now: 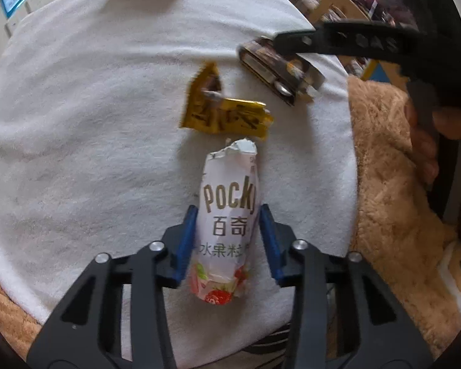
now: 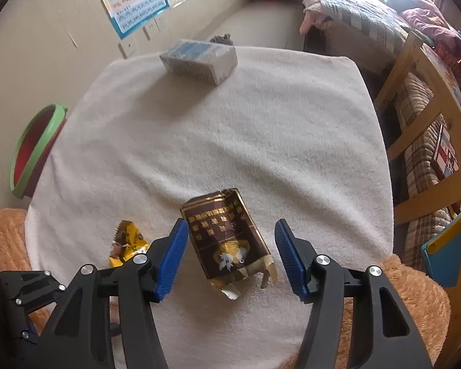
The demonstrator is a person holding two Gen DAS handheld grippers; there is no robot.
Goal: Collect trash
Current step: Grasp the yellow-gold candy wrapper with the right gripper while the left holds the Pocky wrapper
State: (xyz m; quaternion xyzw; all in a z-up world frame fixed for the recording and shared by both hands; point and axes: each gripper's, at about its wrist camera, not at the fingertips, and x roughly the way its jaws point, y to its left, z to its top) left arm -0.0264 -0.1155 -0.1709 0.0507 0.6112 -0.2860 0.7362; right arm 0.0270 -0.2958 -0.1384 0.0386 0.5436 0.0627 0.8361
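Note:
A white and pink Pocky wrapper (image 1: 227, 218) lies on the white towel (image 1: 92, 123), between the blue pads of my left gripper (image 1: 229, 215); the jaws stand close on both sides with small gaps, open. A yellow snack wrapper (image 1: 221, 110) lies just beyond it and also shows in the right wrist view (image 2: 127, 243). A crushed brown and gold box (image 2: 227, 236) lies between the wide-open fingers of my right gripper (image 2: 230, 230), untouched. The same box (image 1: 276, 70) shows in the left wrist view under the right gripper's black finger.
A grey and blue box (image 2: 199, 61) lies at the towel's (image 2: 261, 123) far edge. A green and red bin (image 2: 36, 147) stands off the left side. A tan fluffy blanket (image 1: 390, 184) borders the towel. A wooden chair (image 2: 430, 123) and bed stand to the right.

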